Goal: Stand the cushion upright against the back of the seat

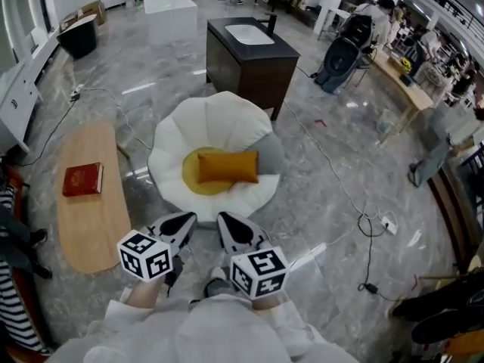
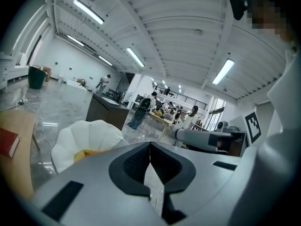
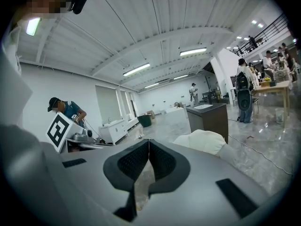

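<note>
An orange cushion lies flat on the yellow seat pad of a white shell-shaped chair. A grey pillow leans at the seat's right side. My left gripper and right gripper hover side by side just in front of the chair, both shut and holding nothing. In the left gripper view the shut left gripper points past the chair, with a bit of the orange cushion showing. In the right gripper view the shut right gripper has the chair to its right.
An oval wooden table with a red book stands left of the chair. A dark vanity cabinet with a sink is behind it. Cables trail across the floor at right. People and desks are at the far right.
</note>
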`<state>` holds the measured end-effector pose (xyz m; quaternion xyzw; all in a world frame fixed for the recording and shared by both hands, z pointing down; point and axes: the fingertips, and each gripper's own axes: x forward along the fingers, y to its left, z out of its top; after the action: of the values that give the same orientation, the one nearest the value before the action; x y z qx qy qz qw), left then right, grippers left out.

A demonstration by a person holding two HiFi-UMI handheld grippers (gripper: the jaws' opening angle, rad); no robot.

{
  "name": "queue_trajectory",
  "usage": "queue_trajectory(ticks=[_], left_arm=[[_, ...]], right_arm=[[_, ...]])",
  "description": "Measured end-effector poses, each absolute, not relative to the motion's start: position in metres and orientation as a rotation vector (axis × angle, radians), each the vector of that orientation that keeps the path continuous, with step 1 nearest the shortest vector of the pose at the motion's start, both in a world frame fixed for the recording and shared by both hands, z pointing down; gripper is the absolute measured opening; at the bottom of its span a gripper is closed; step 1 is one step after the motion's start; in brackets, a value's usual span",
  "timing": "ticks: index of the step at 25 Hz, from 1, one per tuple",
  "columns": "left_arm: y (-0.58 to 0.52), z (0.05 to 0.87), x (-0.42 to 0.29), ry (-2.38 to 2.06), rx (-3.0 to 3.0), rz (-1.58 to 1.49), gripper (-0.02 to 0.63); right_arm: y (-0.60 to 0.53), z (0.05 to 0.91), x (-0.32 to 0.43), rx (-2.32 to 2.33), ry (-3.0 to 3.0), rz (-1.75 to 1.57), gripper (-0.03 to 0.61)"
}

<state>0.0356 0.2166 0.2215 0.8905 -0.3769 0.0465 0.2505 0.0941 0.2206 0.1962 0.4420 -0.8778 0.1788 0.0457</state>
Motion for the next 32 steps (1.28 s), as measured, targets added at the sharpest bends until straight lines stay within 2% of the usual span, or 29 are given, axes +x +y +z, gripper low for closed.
queue_trajectory(ticks=[6, 19, 32], left_arm=[[0.176, 0.234, 0.055, -1.049, 2.405, 0.143, 0.007], [0.125, 0.263, 0.052, -1.044, 2.311, 0.216, 0.008], [0.028, 0.258, 0.014, -0.987, 2.336, 0.216, 0.006]], right_arm=[[0.178, 0.207, 0.106, 1.29, -2.693, 0.56, 0.012], [0.119, 0.228, 0.11, 1.276, -2.665, 0.67, 0.012], [0.028, 0.224, 0.07, 1.332, -2.635, 0.656, 0.012]])
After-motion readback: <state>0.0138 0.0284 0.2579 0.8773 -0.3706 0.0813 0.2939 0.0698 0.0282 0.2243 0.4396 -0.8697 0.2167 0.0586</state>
